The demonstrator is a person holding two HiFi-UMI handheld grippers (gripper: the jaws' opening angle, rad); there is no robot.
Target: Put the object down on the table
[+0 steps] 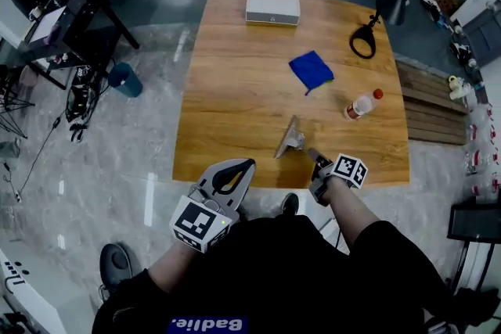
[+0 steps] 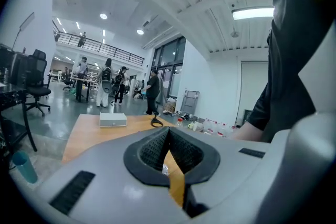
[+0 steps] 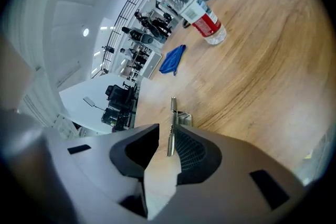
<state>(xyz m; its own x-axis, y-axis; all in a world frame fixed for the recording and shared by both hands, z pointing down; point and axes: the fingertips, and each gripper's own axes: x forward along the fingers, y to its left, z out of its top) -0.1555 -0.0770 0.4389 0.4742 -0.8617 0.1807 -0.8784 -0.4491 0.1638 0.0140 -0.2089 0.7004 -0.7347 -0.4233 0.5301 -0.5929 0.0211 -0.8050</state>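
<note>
Right hand-held gripper (image 3: 166, 132), jaws apart; metal scraper (image 1: 290, 139) lies between them on table (image 1: 235, 90).

The grey metal scraper (image 1: 290, 139) lies flat on the wooden table (image 1: 235, 98) near its front edge.

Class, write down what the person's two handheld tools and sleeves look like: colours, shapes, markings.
The left tool and the right tool are alike: grey bodies, black ribbed pads, each bearing a white cube with black square markers. No cables show. The sleeves are short and black.
</note>
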